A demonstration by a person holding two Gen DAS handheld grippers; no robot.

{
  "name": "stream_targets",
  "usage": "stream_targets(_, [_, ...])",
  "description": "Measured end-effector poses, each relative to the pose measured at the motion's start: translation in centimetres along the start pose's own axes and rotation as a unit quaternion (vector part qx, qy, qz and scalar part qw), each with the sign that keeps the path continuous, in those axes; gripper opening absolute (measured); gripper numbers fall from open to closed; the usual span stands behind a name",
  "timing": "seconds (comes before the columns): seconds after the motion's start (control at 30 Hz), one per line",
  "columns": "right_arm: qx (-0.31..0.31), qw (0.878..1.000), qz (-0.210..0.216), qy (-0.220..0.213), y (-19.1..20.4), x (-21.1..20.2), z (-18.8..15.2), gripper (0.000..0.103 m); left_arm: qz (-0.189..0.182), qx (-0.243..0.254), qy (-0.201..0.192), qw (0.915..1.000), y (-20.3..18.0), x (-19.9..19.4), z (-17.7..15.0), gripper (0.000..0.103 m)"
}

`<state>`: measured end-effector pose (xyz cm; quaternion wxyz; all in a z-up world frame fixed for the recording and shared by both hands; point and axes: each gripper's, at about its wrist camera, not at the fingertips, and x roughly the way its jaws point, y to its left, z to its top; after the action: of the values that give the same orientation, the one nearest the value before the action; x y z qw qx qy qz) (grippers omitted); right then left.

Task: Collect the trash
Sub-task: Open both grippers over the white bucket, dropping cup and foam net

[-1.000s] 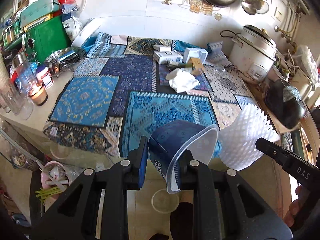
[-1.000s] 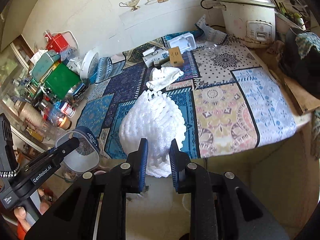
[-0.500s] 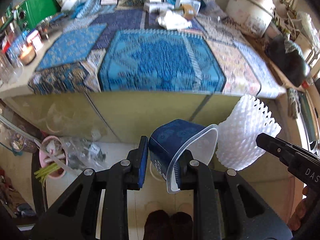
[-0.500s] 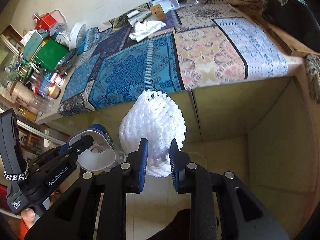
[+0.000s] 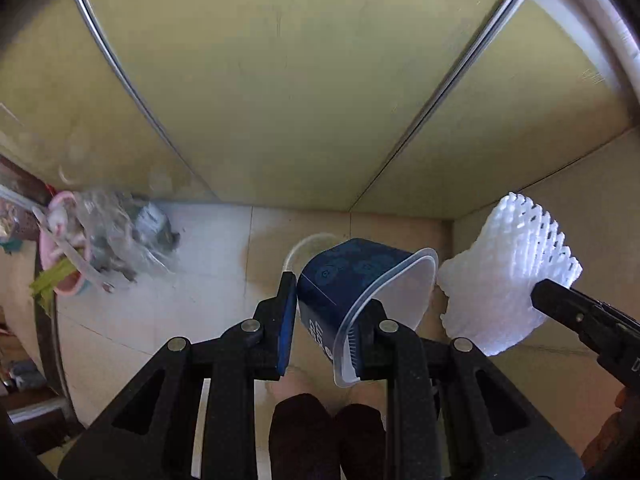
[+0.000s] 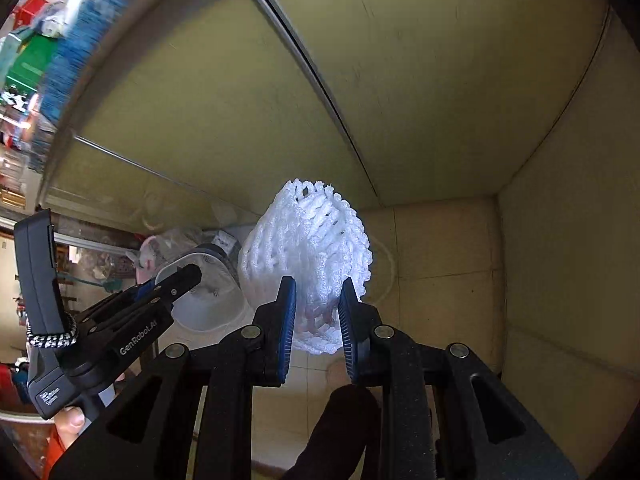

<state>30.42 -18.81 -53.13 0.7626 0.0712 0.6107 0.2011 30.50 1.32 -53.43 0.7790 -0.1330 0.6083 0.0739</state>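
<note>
A dark blue plastic cup with a translucent rim [image 5: 352,280] is held tilted in the left hand-held gripper [image 5: 326,320], one finger outside the wall and the other inside the mouth, so only a single wall is pinched. A white foam mesh fruit sleeve [image 6: 308,248] is clamped at its lower end by the right hand-held gripper [image 6: 318,316], the jaws narrowed on it and the free end standing ahead of the fingers. Both items are suspended above the pale tiled floor [image 5: 208,280], in front of the yellow-green cabinet doors [image 5: 280,80]. A round translucent rim [image 5: 300,246] is partly visible directly beyond the cup; whether it is the trash receptacle cannot be told. If release is made before alignment over an opening, the light sleeve is likely to drift or bounce and land on the floor. The cup may pivot about its one-wall pinch and slip out early if the wrist is swung. The two items sit just beside each other, so collision between them could dislodge either. Compared with half a second earlier, the patterned cloth-covered desk is no longer seen in the left view and shows only as a blurred edge [image 6: 68,36] in the right view; both cameras have been pitched downward and brought closer to the floor, while both grips are unchanged.
</note>
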Motion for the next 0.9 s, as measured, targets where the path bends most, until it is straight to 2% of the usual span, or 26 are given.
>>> stream_targets(0.3, [-0.025,0.999,-0.01,0.025,-4.1,15.1,-0.8,0.019,-0.01,-0.012,0.049,0.9987,2.2,18.5,-3.8,0.022])
stream_targets(0.53, [-0.042,0.997,-0.025,0.056,-6.9,24.3,-1.2,0.019,-0.015,-0.039,0.085,0.9955,3.6,29.5,-6.5,0.022])
stream_targets(0.73, [-0.067,0.994,-0.04,0.073,-7.1,28.2,-1.8,0.02,-0.016,-0.055,0.103,0.993,3.4,34.0,-7.8,0.023])
stream_targets(0.83, [-0.072,0.994,-0.037,0.078,-7.6,29.8,-1.8,0.024,-0.016,-0.05,0.106,0.993,3.1,34.6,-8.1,0.03])
stream_targets(0.9, [-0.073,0.993,-0.032,0.082,-7.7,30.1,-1.8,0.025,-0.022,-0.051,0.107,0.9927,3.3,34.5,-8.0,0.042])
